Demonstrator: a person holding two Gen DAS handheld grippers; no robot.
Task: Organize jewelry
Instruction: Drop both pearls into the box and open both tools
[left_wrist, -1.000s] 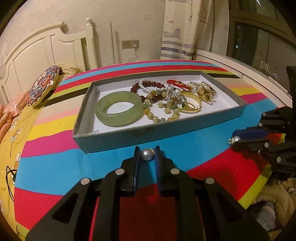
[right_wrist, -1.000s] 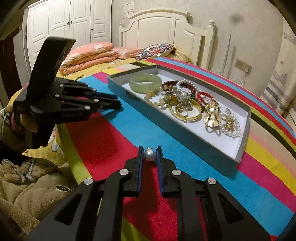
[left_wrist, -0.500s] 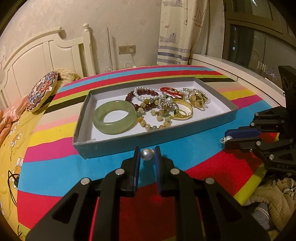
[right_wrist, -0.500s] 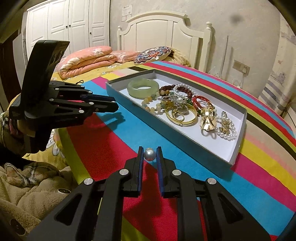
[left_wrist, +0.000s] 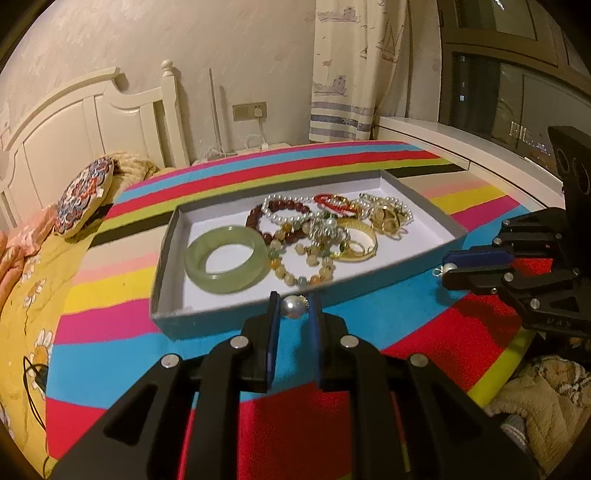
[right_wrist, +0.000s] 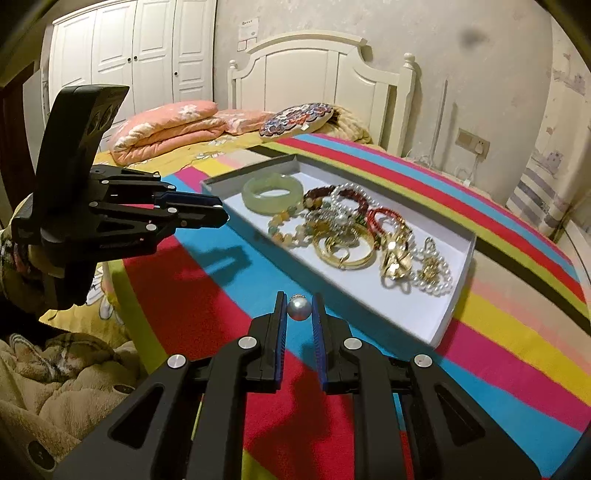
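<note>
My left gripper (left_wrist: 293, 308) is shut on a pearl earring (left_wrist: 293, 307), held above the near wall of the grey tray (left_wrist: 162, 254). My right gripper (right_wrist: 299, 308) is shut on a second pearl earring (right_wrist: 299, 308), above the striped cloth in front of the tray (right_wrist: 458, 288). The tray holds a green jade bangle (left_wrist: 226, 259), bead bracelets (left_wrist: 291, 236), a gold bangle (left_wrist: 356, 243) and pearl strands (left_wrist: 388, 214). The right gripper also shows in the left wrist view (left_wrist: 448, 269); the left gripper also shows in the right wrist view (right_wrist: 218, 212).
The tray lies on a striped cloth (left_wrist: 369, 158) over a round table. A bed with an embroidered cushion (left_wrist: 83, 199) and pink quilts (right_wrist: 166, 125) lies to the left. A white headboard (right_wrist: 317, 74) stands behind. A brown blanket (right_wrist: 55, 376) lies below the table edge.
Both grippers have risen and tilted, each still holding its pearl earring. The left gripper has moved closer over the tray's near wall. The tray looks farther from the right gripper.
</note>
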